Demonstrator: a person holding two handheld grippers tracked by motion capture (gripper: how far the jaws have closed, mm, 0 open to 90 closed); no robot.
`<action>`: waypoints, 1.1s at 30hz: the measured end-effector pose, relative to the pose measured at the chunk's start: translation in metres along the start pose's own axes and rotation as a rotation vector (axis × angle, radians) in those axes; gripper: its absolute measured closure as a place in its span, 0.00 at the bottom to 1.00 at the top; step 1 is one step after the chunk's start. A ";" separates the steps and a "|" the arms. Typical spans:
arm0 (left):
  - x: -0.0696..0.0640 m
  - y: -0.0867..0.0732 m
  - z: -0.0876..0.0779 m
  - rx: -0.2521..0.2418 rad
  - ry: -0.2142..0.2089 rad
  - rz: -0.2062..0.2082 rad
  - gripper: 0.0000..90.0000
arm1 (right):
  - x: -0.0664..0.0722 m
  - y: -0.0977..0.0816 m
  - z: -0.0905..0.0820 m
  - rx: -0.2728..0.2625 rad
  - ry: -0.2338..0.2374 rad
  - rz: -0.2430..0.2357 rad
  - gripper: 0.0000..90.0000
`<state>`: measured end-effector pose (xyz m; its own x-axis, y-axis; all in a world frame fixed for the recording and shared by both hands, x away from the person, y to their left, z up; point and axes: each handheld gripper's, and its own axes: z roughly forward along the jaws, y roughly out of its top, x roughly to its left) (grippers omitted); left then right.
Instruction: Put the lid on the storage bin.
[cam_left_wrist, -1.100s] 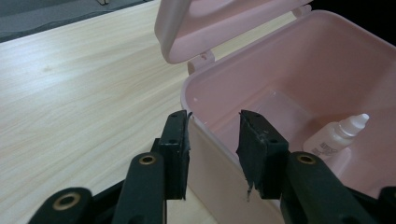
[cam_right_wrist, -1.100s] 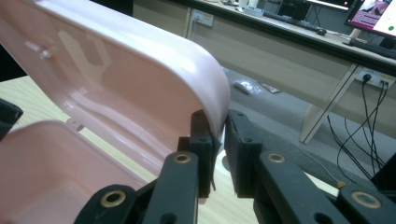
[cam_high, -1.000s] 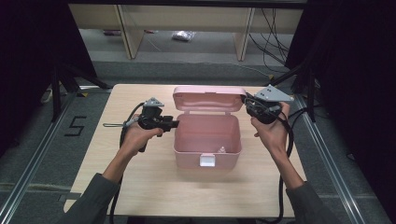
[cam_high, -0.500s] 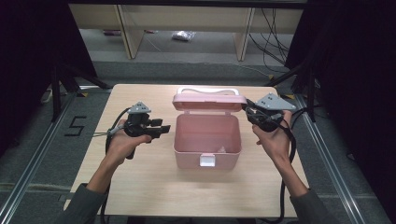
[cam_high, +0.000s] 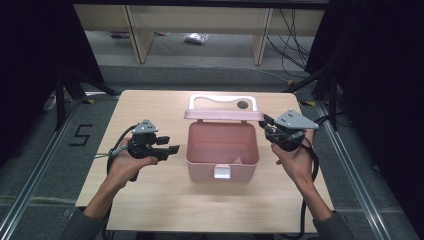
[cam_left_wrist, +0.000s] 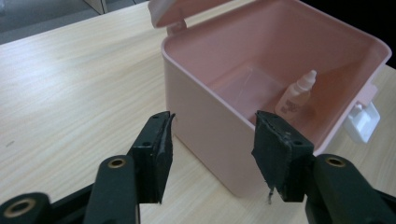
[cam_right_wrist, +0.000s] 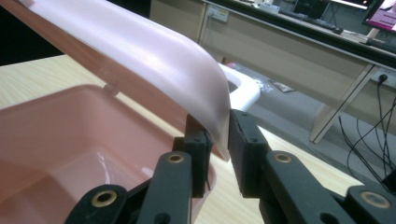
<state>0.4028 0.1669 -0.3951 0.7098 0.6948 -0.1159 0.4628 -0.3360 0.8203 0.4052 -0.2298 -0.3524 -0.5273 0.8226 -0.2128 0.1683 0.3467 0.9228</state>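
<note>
The left tool (cam_high: 170, 149) has just been opened and drawn away from the pink box (cam_high: 222, 150), empty, while its lid (cam_right_wrist: 154, 60) is pinched upright by the right tool (cam_right_wrist: 217, 140), so the box is left open.

Left gripper (cam_high: 172, 149): left of box (cam_high: 222, 150), jaws just opening, empty. Right gripper (cam_high: 265, 125): clamps box lid (cam_high: 222, 114) corner.
</note>
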 end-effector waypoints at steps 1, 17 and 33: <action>-0.002 -0.002 0.001 -0.014 0.002 -0.022 0.51 | 0.000 -0.002 -0.002 0.007 0.010 -0.002 0.88; -0.007 -0.026 -0.006 -0.020 -0.018 -0.040 0.48 | 0.008 -0.016 -0.015 -0.027 0.032 0.045 0.90; -0.010 -0.047 -0.008 0.025 -0.009 0.005 0.47 | 0.013 -0.033 -0.021 -0.029 0.065 0.063 0.88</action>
<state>0.3700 0.1806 -0.4277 0.7168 0.6875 -0.1166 0.4719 -0.3552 0.8069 0.3751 -0.2405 -0.3787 -0.5697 0.8110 -0.1335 0.1791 0.2810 0.9428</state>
